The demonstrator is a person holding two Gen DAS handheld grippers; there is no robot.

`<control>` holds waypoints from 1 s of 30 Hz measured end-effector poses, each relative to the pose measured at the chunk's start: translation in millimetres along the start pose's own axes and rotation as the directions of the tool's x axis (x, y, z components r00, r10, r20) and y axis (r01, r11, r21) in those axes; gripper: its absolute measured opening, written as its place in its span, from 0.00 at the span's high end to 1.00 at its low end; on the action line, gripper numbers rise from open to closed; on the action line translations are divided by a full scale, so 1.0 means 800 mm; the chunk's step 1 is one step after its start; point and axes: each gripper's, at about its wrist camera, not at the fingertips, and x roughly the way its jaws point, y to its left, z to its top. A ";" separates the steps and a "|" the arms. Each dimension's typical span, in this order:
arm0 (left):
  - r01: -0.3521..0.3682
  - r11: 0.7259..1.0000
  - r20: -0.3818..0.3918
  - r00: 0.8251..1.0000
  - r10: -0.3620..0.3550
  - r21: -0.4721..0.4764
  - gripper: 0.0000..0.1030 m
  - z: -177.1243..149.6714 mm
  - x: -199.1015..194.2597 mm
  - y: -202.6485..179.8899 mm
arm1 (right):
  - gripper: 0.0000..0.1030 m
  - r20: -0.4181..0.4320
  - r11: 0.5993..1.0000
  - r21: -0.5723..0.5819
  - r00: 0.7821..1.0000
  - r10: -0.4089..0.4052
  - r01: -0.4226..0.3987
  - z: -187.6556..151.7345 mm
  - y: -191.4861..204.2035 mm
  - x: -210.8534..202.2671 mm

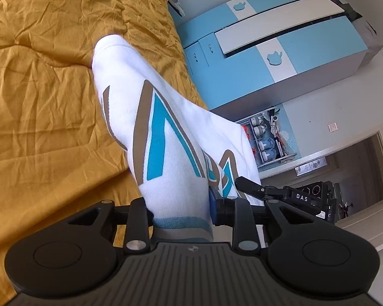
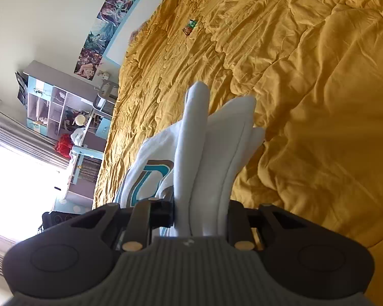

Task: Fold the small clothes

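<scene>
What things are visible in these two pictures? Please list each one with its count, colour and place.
sock: one, white with teal and brown stripes, lifted above the bed, held at both ends
quilt: one, mustard yellow, wrinkled, covering the bed
small packet: one, green and red, lying far off on the quilt
wardrobe: one, blue and white, beside the bed
posters: a strip, multicoloured, on the wall
left gripper: black, shut on the sock's cuff
right gripper: black, shut on bunched white fabric

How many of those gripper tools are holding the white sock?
2. The left gripper is clamped on the white sock at its striped cuff; the right gripper pinches bunched white fabric further along. A second sock may be hidden in the folds.
</scene>
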 end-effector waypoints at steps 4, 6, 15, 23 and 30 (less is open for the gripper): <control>-0.073 0.987 -0.084 0.995 0.061 -0.144 0.68 -0.016 0.045 0.065 | 0.78 -0.116 0.982 0.134 0.986 -0.119 0.134 0.013 -0.074 0.023; -0.075 0.979 -0.104 0.993 0.056 -0.189 0.66 -0.028 0.056 0.101 | 0.64 -0.160 0.964 0.210 0.978 -0.131 0.163 0.004 -0.115 0.043; -0.158 0.987 -0.070 0.985 0.160 0.023 0.45 -0.020 -0.001 0.080 | 0.52 -0.051 0.956 0.256 0.990 -0.133 0.141 -0.036 -0.145 0.005; -0.551 0.768 0.190 0.834 0.518 0.327 0.39 -0.066 -0.048 -0.056 | 0.35 0.218 0.698 0.024 0.678 -0.702 0.715 -0.101 0.024 -0.057; -0.684 0.603 0.297 0.725 0.621 0.410 0.31 -0.132 -0.055 -0.132 | 0.27 0.361 0.620 -0.228 0.656 -0.663 0.751 -0.233 0.148 -0.049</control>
